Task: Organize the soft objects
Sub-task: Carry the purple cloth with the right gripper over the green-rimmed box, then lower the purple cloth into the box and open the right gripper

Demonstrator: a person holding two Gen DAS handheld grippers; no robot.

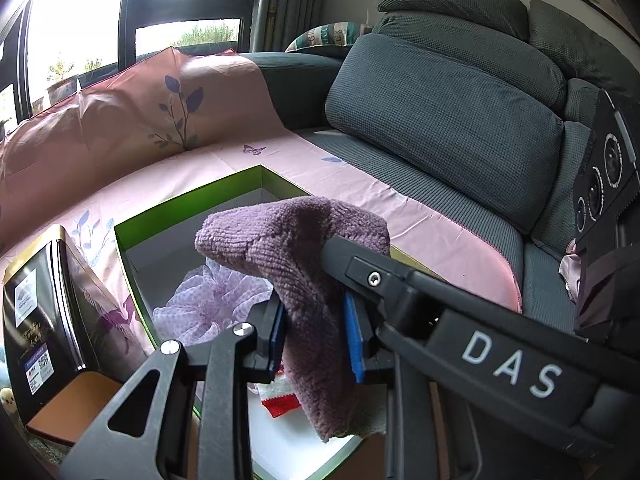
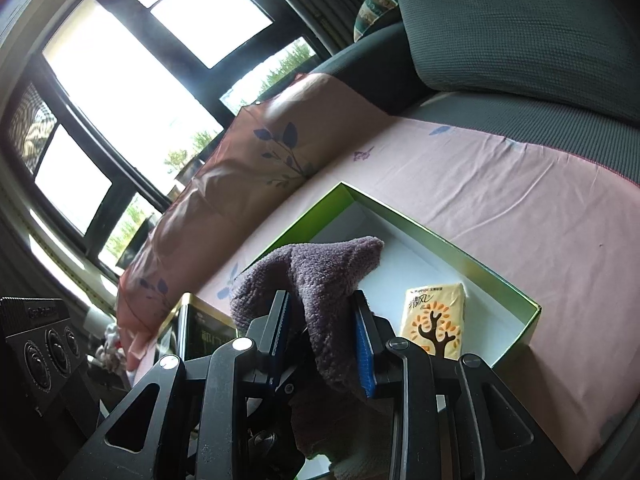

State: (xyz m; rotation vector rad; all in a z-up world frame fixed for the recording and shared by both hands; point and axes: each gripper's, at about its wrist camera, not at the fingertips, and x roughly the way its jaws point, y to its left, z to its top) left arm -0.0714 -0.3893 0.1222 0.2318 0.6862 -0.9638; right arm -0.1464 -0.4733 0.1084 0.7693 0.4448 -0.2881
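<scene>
Both grippers are shut on one purple fluffy cloth and hold it above an open green box with a white floor. In the left wrist view the cloth point(image 1: 308, 280) hangs between my left gripper's point(image 1: 316, 332) blue pads, with the right gripper's arm point(image 1: 472, 320) crossing from the right. In the right wrist view my right gripper point(image 2: 322, 344) pinches the same cloth point(image 2: 320, 280). In the box point(image 1: 180, 208) lie a lilac mesh puff point(image 1: 212, 300) and a red and white knitted piece point(image 1: 280, 400). A yellow tissue pack point(image 2: 436, 324) lies in the box point(image 2: 500, 280).
The box sits on a pink floral sheet point(image 1: 340, 176) spread over a dark grey sofa point(image 1: 440, 120). A black and gold tin point(image 1: 44, 320) stands left of the box. Windows are behind the sofa arm.
</scene>
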